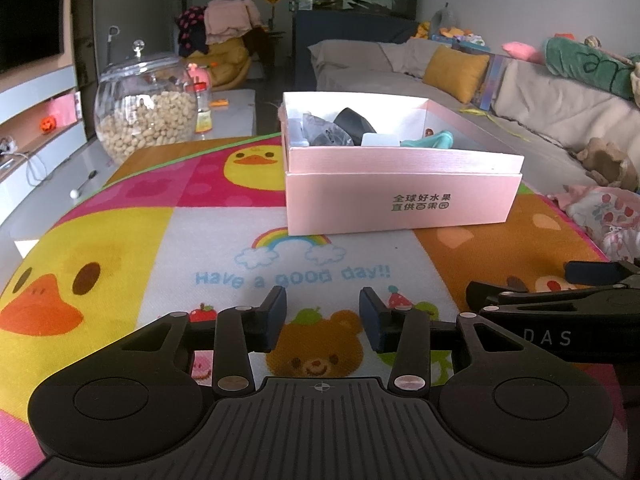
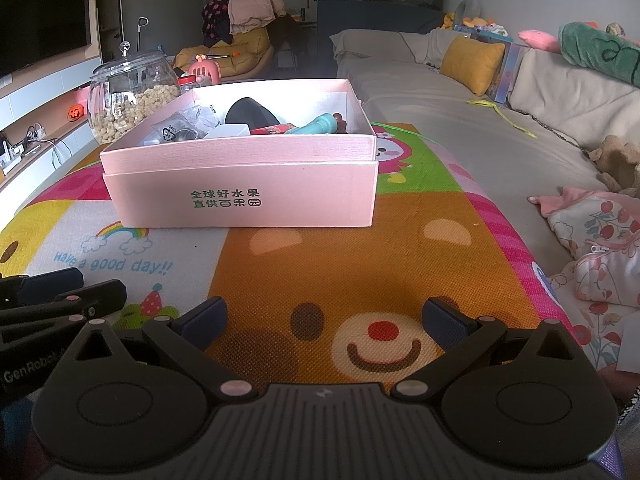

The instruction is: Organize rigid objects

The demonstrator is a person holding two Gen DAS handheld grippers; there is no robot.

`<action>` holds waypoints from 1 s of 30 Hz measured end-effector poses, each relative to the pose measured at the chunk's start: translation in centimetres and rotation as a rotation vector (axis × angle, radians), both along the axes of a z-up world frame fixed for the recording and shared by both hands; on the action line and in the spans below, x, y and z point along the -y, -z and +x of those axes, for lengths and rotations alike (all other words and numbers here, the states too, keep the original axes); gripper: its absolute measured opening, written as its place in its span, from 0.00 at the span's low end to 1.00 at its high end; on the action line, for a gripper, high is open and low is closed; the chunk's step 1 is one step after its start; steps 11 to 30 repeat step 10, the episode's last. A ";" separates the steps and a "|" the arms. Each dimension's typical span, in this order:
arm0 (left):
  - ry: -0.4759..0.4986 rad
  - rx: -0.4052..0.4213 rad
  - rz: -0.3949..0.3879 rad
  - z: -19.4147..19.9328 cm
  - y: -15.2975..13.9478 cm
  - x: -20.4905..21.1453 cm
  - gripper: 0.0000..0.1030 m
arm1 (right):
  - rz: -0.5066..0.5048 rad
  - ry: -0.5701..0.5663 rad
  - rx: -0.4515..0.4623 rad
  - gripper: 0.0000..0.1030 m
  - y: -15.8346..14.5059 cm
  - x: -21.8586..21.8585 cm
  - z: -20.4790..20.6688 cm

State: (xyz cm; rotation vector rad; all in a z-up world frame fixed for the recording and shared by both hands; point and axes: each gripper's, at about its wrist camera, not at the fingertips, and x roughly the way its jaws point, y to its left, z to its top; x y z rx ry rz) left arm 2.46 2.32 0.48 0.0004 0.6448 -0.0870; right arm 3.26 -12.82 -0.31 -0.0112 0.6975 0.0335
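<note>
A pink cardboard box (image 1: 400, 200) (image 2: 240, 196) with green Chinese print stands open on the cartoon mat. Inside it lie a black rounded object (image 1: 354, 120) (image 2: 248, 112), a teal handle-shaped item (image 1: 430, 140) (image 2: 318, 124), a white block (image 1: 380, 140) (image 2: 228, 132), a plastic-bagged item (image 1: 324, 130) (image 2: 180, 126) and a red item (image 2: 272, 130). My left gripper (image 1: 322, 316) is open and empty, low over the mat in front of the box. My right gripper (image 2: 324, 320) is open wider and empty, beside it on the right. The right gripper also shows in the left wrist view (image 1: 528, 284).
A glass jar of nuts (image 1: 146, 112) (image 2: 132, 96) stands at the back left of the mat, a small red-lidded bottle (image 1: 203, 108) behind it. A grey sofa (image 1: 540, 128) (image 2: 500, 140) with cushions and soft toys runs along the right. A TV unit is at left.
</note>
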 end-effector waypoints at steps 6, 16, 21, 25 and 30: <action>0.000 0.001 -0.006 0.0 0.0 -0.1 0.44 | 0.000 0.000 0.000 1.00 0.0 0.0 0.0; -0.001 0.001 -0.021 0.0 0.0 -0.2 0.44 | 0.000 0.000 0.000 1.00 0.0 0.0 0.0; -0.001 0.001 -0.021 0.0 0.0 -0.2 0.44 | 0.000 0.000 0.000 1.00 0.0 0.0 0.0; -0.001 0.001 -0.021 0.0 0.0 -0.2 0.44 | 0.000 0.000 0.000 1.00 0.0 0.0 0.0; -0.001 0.001 -0.021 0.0 0.0 -0.2 0.44 | 0.000 0.000 0.000 1.00 0.0 0.0 0.0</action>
